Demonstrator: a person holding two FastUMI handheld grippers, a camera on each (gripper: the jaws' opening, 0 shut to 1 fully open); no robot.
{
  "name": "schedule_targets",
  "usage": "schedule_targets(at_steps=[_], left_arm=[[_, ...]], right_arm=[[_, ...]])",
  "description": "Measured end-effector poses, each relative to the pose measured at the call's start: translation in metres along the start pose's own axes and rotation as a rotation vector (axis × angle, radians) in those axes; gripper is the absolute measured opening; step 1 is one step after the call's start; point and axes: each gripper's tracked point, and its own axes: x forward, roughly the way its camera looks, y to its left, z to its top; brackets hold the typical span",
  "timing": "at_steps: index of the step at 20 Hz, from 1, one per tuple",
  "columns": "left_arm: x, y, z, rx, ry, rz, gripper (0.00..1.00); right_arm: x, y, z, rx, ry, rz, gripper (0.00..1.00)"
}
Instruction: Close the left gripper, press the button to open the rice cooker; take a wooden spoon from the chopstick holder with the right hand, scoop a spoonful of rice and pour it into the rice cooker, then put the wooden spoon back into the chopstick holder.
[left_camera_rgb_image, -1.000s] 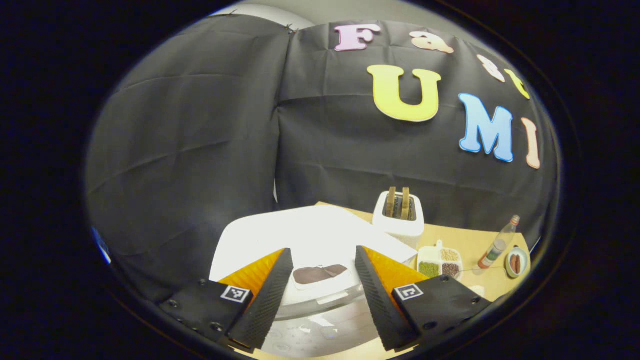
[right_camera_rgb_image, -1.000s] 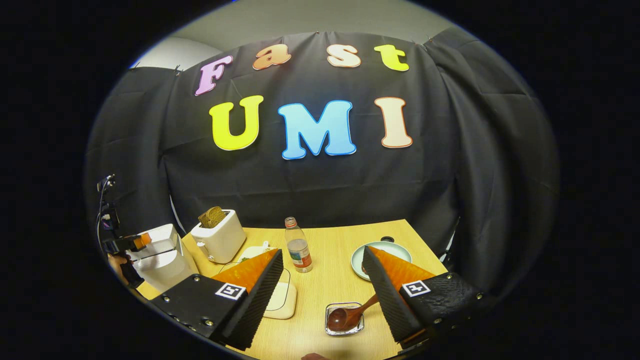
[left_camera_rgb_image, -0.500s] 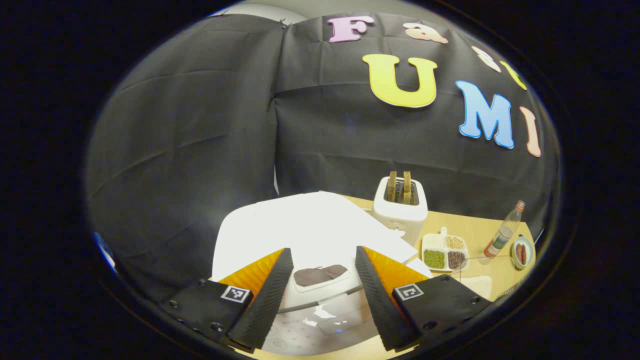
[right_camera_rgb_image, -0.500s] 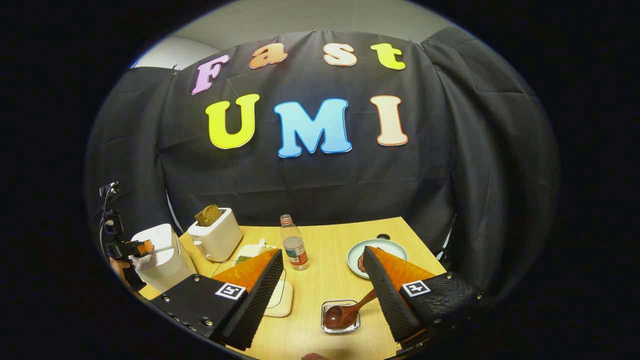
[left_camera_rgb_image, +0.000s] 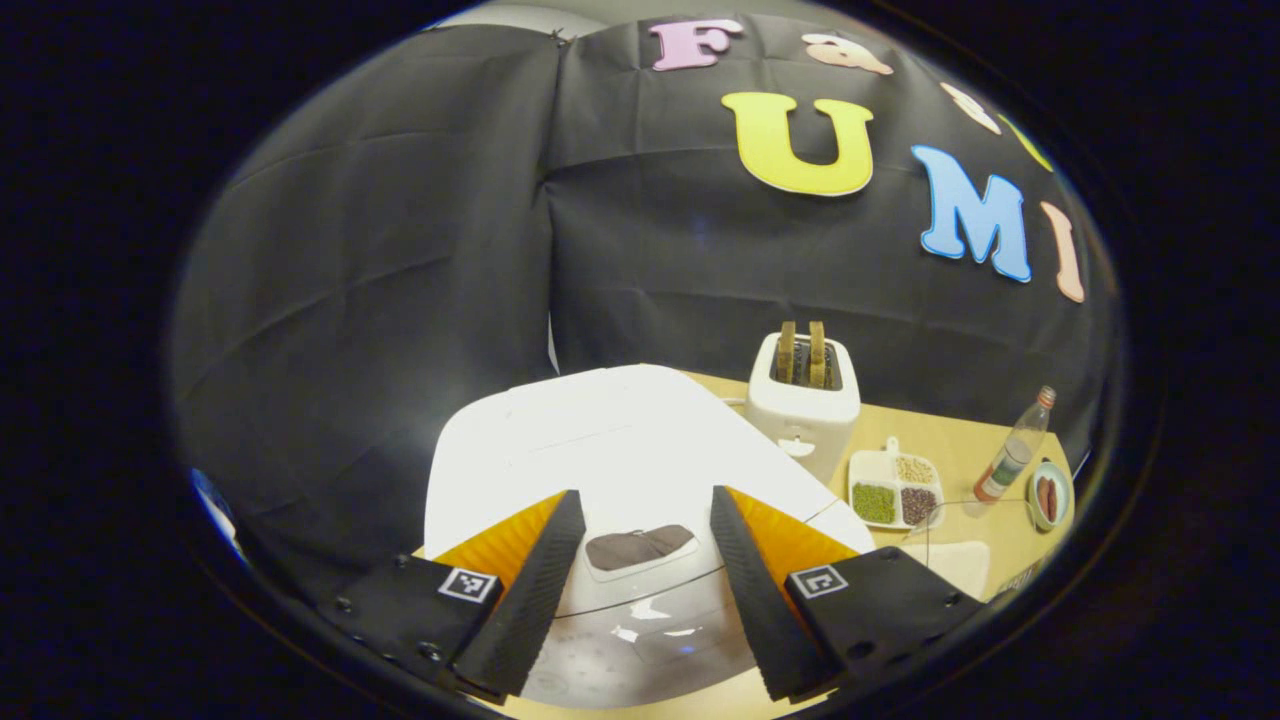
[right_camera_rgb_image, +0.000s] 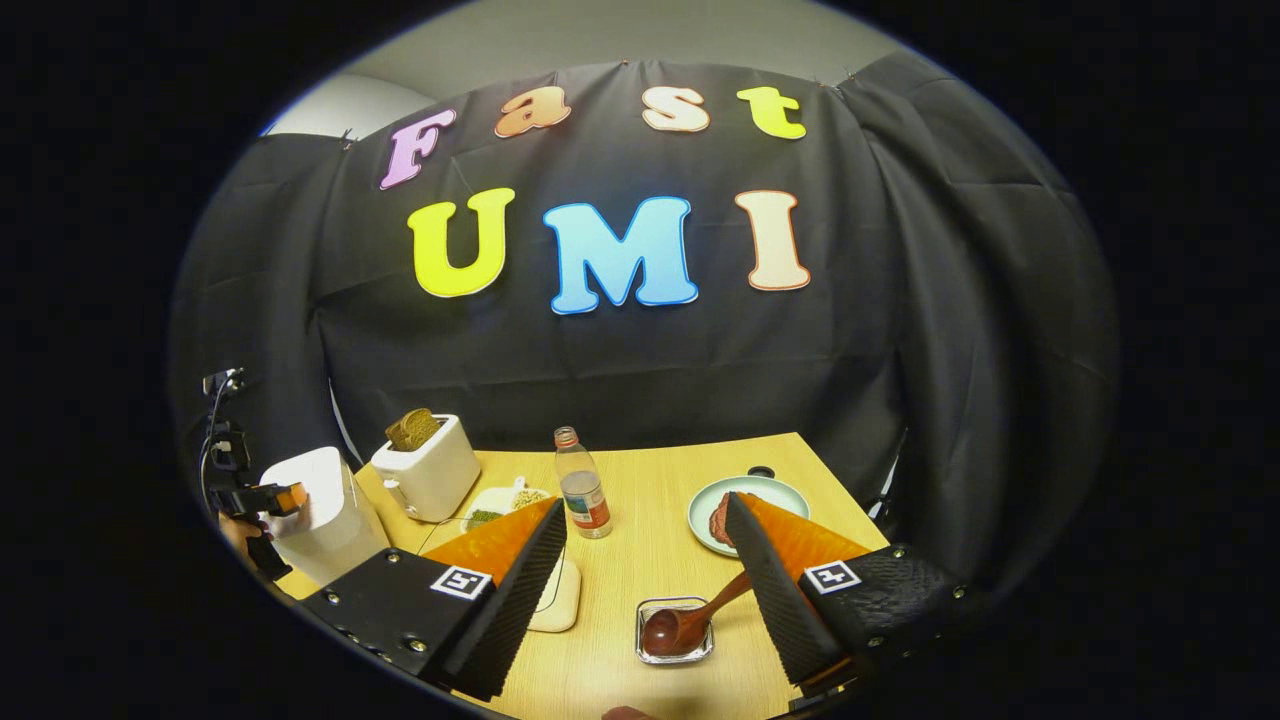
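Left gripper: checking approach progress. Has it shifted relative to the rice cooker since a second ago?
Yes. The left gripper has lifted or tilted: the rice cooker and toaster now sit higher in the left gripper view.

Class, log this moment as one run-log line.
left gripper: open, over rice cooker button | lid: closed | right gripper: open, empty | wooden spoon: untouched

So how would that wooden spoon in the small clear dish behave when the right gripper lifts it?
The wooden spoon looks rigid, so it probably won't flex. Its glossy finish may slip between the fingers. Its handle leans over the clear dish rim, so the light dish might shift.
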Motion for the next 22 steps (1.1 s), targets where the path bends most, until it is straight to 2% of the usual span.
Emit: schedule_targets(at_steps=[1, 5, 8, 13, 17, 22], left_arm=[[-0.003, 0.001, 0.0, 0.002, -0.008, -0.007, 0.89], [-0.008, -0.007, 0.011, -0.022, -0.014, -0.045, 0.92], [-0.027, -0.024, 0.04, -0.002, -0.083, -0.089, 0.92], [-0.094, -0.084, 0.105, 0.031, -0.245, -0.226, 0.92], [-0.161, -0.136, 0.144, 0.001, -0.352, -0.339, 0.92], [-0.238, -0.191, 0.182, 0.007, -0.463, -0.429, 0.94]], right_arm=[[-0.001, 0.001, 0.0, 0.007, 0.001, 0.001, 0.98], [-0.002, 0.0, 0.007, 0.025, -0.014, 0.003, 0.98], [-0.003, 0.0, 0.018, 0.03, -0.04, 0.001, 0.98], [-0.01, 0.001, 0.051, 0.013, -0.115, 0.01, 0.98], [-0.02, 0.003, 0.091, 0.012, -0.203, 0.014, 0.98], [-0.035, 0.009, 0.138, 0.033, -0.278, 0.014, 0.98]])
